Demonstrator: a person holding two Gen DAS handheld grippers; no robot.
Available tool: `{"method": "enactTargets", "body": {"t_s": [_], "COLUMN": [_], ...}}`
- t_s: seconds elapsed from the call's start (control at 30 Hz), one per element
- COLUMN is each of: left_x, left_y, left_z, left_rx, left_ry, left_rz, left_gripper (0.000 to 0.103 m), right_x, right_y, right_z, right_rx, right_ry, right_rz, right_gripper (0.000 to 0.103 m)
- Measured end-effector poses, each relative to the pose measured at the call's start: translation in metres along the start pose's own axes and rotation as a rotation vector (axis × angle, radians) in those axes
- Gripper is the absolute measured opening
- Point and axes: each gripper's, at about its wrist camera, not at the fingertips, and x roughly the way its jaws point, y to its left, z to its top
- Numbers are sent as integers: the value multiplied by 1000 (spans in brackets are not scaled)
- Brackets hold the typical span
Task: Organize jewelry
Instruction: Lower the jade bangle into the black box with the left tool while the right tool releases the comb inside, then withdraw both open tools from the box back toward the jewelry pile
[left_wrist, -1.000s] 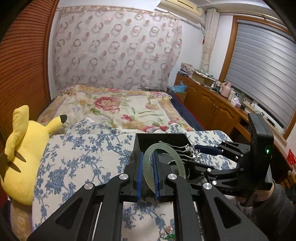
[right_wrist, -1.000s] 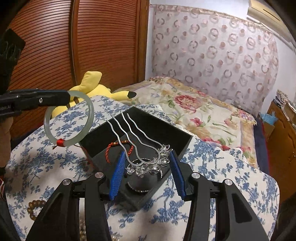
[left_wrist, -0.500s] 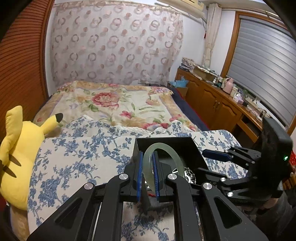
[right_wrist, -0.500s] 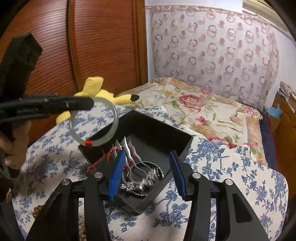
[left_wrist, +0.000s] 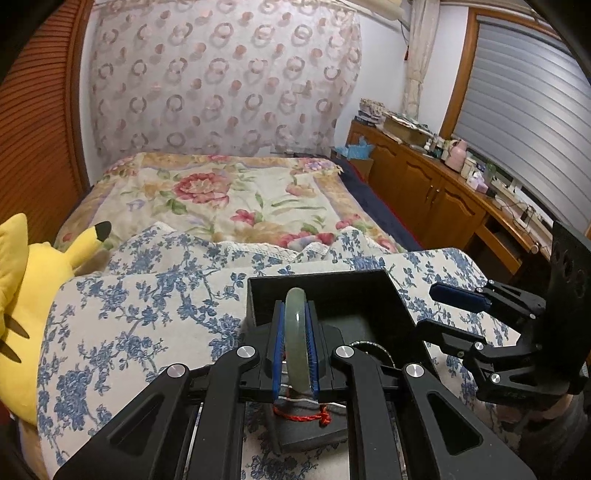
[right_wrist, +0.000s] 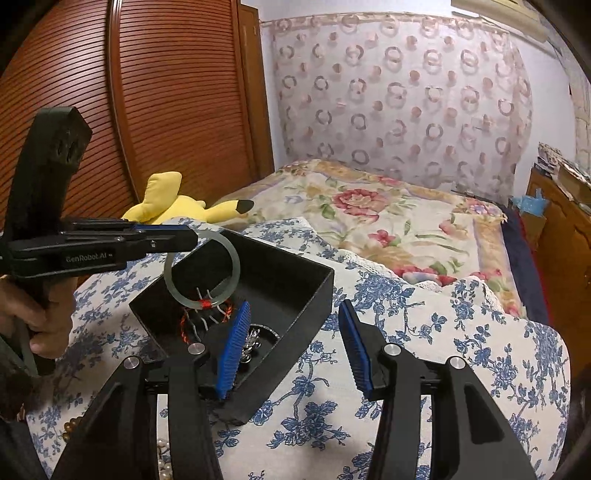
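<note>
My left gripper (left_wrist: 294, 314) is shut on a pale green jade bangle (left_wrist: 296, 339) with a red cord, holding it upright over the open black jewelry box (left_wrist: 391, 295). In the right wrist view the bangle (right_wrist: 177, 288) hangs from the left gripper (right_wrist: 184, 236) just inside the box (right_wrist: 314, 295). The silver hairpin (right_wrist: 251, 341) and a red cord bracelet (right_wrist: 184, 325) lie in the box. My right gripper (right_wrist: 291, 343) is open and empty, at the box's right edge; it also shows in the left wrist view (left_wrist: 443, 314).
The box sits on a blue-flowered cloth (left_wrist: 147, 314). A yellow plush toy (left_wrist: 33, 291) lies at the left. Bead strings (right_wrist: 74, 428) lie on the cloth near the front left. A wooden cabinet (left_wrist: 436, 192) stands at the right.
The right gripper let go of the hairpin into the box and drew back to the right, open. The left gripper moved the bangle forward and down over the box.
</note>
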Motion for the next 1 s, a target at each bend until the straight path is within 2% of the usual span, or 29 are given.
{"method": "enactTargets", "body": {"t_s": [0.23,0.47,0.83,0.9,1.0], "left_x": [-4,-15,-57,-64,-72], "left_y": [-6,-5,-9,-10,-12], "left_z": [4,3,-32,-42,-56], "left_rx": [11,17,38,42,52], "left_ry": [-12,-27,-31,-28,-16], "left_rz": [-15,9,21,23,24], "left_gripper": [10,10,12,20,22], "right_x": [0,-4,-43,-51,-62], "right_y": [0,0,24,28,33], "right_z": [0,1,-6,-14,-30], "right_rx": [0,-1,-20,-14,2], "right_ry": [-1,-7,-31,-28,-16], "right_rz": [-1,-15,-31,-33,-32], "right_gripper": [52,52,52,52,52]}}
